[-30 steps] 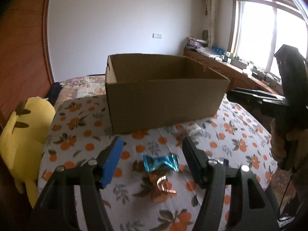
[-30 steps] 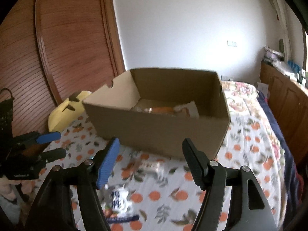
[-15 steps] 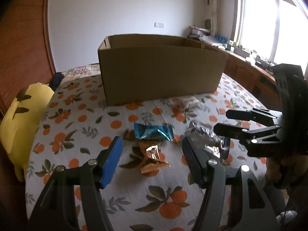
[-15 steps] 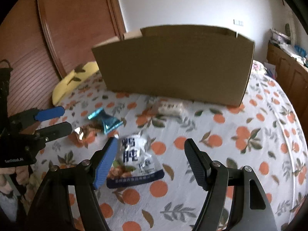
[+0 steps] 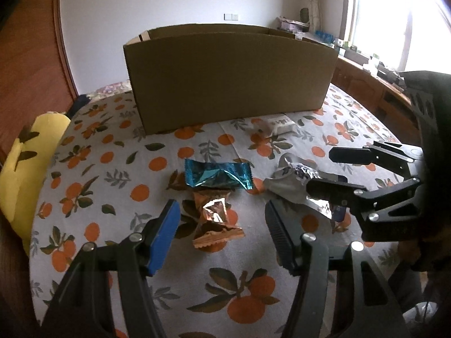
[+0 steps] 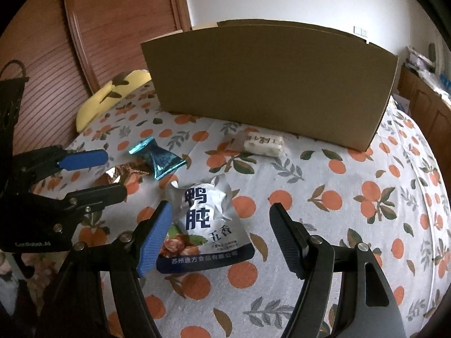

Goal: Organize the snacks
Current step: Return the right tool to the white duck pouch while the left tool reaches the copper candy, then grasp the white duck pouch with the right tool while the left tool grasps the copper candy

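Both grippers over snacks, before the cardboard box (image 5: 231, 79).
Left gripper (image 5: 222, 222) closing, jaws astride copper wrapper (image 5: 214, 219), untouched; right gripper (image 6: 220, 225) open, silver pouch (image 6: 205, 219) lengthwise between.

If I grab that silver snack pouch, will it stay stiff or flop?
The silver snack pouch looks crumpled and thin, so it will probably flop and crinkle. Its glossy foil may slip. It lies flat, so rolling seems unlikely.

A yellow plush toy (image 5: 25, 152) lies at the orange-patterned tablecloth's (image 5: 112, 174) edge, beside wooden panelling (image 6: 112, 28).
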The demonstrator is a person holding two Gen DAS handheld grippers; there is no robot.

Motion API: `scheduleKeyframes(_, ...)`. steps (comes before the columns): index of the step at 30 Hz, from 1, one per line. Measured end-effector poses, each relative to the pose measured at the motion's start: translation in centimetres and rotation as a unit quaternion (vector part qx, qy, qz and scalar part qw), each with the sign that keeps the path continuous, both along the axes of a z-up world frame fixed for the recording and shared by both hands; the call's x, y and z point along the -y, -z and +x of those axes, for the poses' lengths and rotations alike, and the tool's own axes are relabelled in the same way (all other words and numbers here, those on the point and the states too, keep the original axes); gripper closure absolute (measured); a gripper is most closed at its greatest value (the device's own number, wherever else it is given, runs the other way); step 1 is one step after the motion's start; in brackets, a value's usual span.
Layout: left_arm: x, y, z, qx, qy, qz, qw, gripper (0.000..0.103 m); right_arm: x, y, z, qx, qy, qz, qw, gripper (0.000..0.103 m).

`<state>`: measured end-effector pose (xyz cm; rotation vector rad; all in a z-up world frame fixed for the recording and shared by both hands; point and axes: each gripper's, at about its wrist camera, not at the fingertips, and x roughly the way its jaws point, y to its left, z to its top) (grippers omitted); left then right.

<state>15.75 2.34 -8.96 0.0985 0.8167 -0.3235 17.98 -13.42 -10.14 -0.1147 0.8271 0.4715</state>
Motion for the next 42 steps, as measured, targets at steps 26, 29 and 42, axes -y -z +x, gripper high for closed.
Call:
scheduleKeyframes(26,0.0,0.9,-1.8,-0.006,0.012,-0.025,0.9996,0.082,-0.2,0.3,0.2,-0.009,-0.012,-0.002,1.0,0.03)
scheduleKeyframes(29,-0.1,0.9,-2.2,-0.005,0.011,-0.027,0.9996,0.082,-0.5,0.3,0.2,-0.011,-0.015,-0.007,1.0,0.03)
scheduleKeyframes(42,-1.4,0.6,-4.5,0.009,0.004,-0.059,0.9982,0.082,-2.2,0.9,0.1,-0.02,-0.041,-0.052,0.998,0.03)
